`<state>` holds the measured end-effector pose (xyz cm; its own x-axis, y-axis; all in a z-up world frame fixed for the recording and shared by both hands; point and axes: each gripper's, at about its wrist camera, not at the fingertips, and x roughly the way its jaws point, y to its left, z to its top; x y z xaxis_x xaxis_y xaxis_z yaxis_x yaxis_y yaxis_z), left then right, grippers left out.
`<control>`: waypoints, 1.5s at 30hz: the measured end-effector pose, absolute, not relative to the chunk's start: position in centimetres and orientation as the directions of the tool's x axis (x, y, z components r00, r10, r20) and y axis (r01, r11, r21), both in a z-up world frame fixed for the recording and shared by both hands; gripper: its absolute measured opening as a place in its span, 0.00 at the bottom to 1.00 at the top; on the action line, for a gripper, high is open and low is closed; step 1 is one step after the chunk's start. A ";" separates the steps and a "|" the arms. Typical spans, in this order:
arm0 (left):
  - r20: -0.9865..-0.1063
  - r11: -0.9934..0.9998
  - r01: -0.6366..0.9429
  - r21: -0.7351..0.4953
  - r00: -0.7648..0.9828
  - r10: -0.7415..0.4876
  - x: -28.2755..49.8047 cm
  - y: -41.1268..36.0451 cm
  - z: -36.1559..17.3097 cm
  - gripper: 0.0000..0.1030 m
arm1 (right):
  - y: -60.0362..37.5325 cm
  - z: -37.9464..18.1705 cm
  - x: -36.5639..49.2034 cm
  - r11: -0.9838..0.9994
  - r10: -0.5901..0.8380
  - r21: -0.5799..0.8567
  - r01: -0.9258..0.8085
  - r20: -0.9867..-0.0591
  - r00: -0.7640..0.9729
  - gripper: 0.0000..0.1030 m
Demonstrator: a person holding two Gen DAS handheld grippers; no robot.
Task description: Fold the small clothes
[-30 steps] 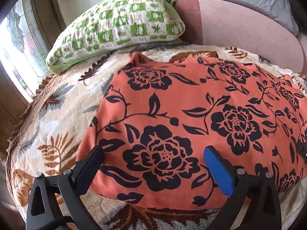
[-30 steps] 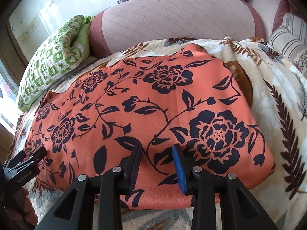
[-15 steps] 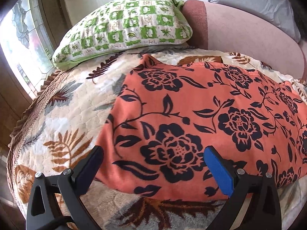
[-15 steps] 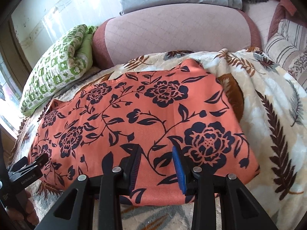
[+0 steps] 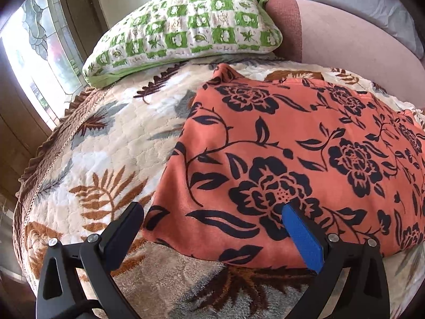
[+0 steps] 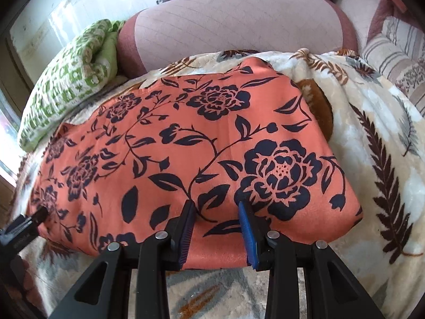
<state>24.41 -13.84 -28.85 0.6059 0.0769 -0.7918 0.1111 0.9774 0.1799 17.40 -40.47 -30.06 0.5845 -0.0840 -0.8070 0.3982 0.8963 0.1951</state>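
An orange garment with a dark floral print (image 5: 305, 154) lies folded flat on the leaf-patterned blanket (image 5: 106, 159); it also shows in the right wrist view (image 6: 191, 146). My left gripper (image 5: 212, 212) is open wide and empty, above the garment's near left corner. My right gripper (image 6: 216, 210) is open with a narrower gap and empty, above the garment's near edge, right of centre. The left gripper's tip shows at the far left of the right wrist view (image 6: 26, 226).
A green-and-white checked pillow (image 5: 186, 32) lies at the back left. A pink headboard cushion (image 6: 233, 26) stands behind the garment. A striped pillow (image 6: 398, 61) is at the back right. The blanket's brown frilled edge (image 5: 53, 138) drops off toward a window at the left.
Both grippers have drawn back and up from the garment, toward its near edge. The left gripper has shifted left, toward the corner. Jaw openings are unchanged.
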 end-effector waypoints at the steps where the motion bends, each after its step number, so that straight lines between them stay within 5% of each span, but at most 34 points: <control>1: -0.796 0.978 0.110 0.175 0.601 0.075 24.5 -13.8 -28.9 1.00 | -40.4 -30.0 17.4 0.897 -0.085 0.193 0.398 -0.808 0.583 0.36; 12: -0.786 0.979 0.104 0.174 0.614 0.075 23.4 -13.2 -28.2 1.00 | -40.7 -28.0 15.9 0.883 -0.012 0.300 0.362 -0.755 0.655 0.37; 13: -0.784 0.979 0.104 0.173 0.616 0.074 23.1 -13.1 -28.1 1.00 | -40.7 -27.9 15.7 0.880 -0.001 0.313 0.356 -0.750 0.662 0.39; 15: -0.780 0.979 0.104 0.175 0.622 0.073 22.7 -13.0 -27.9 1.00 | -40.8 -27.7 14.9 0.869 0.011 0.346 0.353 -0.729 0.685 0.65; 45: -0.791 0.981 0.155 0.120 0.611 0.000 19.6 -13.0 -27.0 1.00 | -43.6 -29.6 12.0 0.701 0.213 0.601 0.385 -0.691 0.691 0.65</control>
<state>19.64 -13.00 -27.04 0.6112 0.0005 -0.7915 0.1552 0.9805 0.1205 11.97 -43.61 -29.62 0.6912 0.2125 -0.6907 0.3847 0.7008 0.6007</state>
